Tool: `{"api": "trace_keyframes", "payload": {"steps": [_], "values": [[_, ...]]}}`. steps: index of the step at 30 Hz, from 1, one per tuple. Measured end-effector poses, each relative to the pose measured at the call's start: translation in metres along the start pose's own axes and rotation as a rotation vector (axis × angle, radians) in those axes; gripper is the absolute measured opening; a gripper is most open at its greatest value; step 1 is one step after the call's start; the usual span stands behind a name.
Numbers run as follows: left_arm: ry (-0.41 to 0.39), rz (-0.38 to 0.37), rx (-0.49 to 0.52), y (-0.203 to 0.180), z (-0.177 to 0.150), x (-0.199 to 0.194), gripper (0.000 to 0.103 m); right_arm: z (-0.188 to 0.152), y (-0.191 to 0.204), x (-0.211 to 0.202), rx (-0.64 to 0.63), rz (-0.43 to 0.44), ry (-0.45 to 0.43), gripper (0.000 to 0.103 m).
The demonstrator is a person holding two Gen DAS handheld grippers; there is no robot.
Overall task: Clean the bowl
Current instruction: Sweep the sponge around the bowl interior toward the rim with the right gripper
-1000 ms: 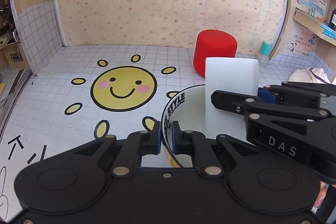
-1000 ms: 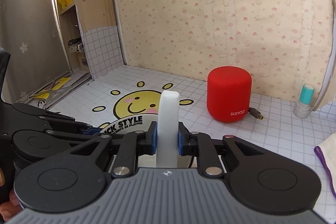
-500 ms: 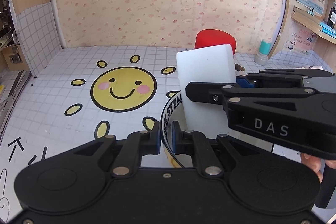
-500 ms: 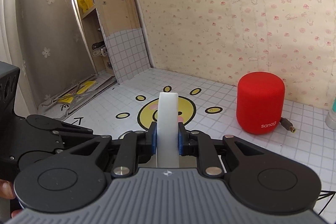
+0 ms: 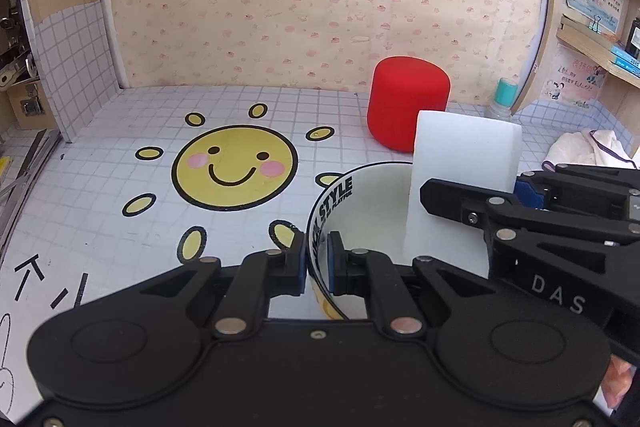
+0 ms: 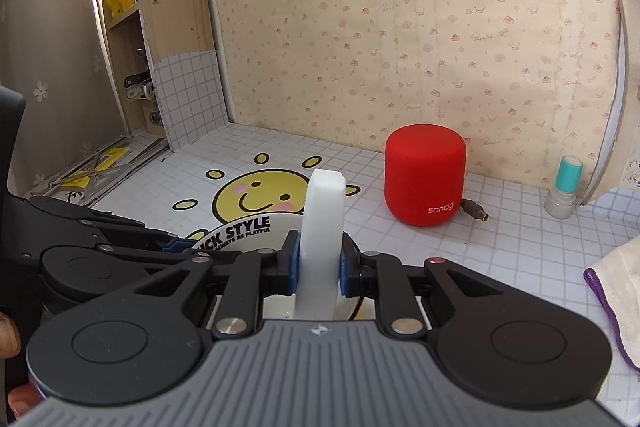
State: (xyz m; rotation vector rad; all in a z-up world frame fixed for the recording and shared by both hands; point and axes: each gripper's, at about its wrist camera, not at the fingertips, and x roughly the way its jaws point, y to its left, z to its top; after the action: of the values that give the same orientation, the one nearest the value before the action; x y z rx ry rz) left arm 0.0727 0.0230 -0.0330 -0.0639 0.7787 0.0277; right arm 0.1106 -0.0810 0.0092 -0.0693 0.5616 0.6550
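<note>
1. Lying flat at the far left: loose papers and rulers point(image 6: 96, 167), tucked against the shelf unit, well apart from the work, probably just stored out of the way.
2. Decorating the tiled surface point(image 5: 120, 131): a smiling sun picture point(image 5: 235, 167), serving no part in the cleaning, bare except where the bowl is overlapping one ray.
3. Pinching the near rim of the bowl point(image 5: 360, 199): left hand-held gripper point(image 5: 316, 263), closed on the wall, one pad outside and one inside, most likely steadying the bowl so that rubbing is not pushing it around.
4. Sitting just in front of the sun picture, by all appearance resting on the surface: the white bowl itself, lettering running along its black rim band, inside looking white; too little of the bottom showing to judge remaining dirt.
5. Clamping a white sponge block point(image 5: 464, 163): right hand-held gripper point(image 6: 318, 267), closed on the block's narrow sides, holding it upright with the lower end dipping inside the bowl, presumably so a broad face is meeting the inner wall.
6. Standing behind the bowl, apart from it: a red speaker point(image 6: 426, 175) with a cable plug beside it.
7. Waiting at the far right: a small teal-capped bottle point(image 6: 566, 191) and a white cloth point(image 6: 616, 279), perhaps for drying.
</note>
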Motion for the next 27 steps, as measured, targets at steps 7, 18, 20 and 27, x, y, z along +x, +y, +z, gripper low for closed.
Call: {"api": "trace_keyframes", "payload": {"steps": [7, 18, 20, 27], "values": [[-0.027, -0.035, 0.076, 0.014, 0.012, -0.003, 0.028, 0.001, -0.001, 0.002, -0.013, 0.014, 0.009, 0.021], [0.001, -0.175, 0.169, 0.047, 0.042, 0.025, 0.02, 0.002, 0.0, 0.003, -0.017, 0.018, 0.012, 0.021], [-0.013, -0.161, 0.176, 0.045, 0.039, 0.023, 0.02, 0.002, 0.001, 0.002, -0.016, 0.018, 0.011, 0.021], [0.013, -0.146, 0.08, 0.051, 0.035, 0.019, 0.011, 0.0, 0.0, 0.0, -0.037, 0.017, 0.012, 0.021]]}}
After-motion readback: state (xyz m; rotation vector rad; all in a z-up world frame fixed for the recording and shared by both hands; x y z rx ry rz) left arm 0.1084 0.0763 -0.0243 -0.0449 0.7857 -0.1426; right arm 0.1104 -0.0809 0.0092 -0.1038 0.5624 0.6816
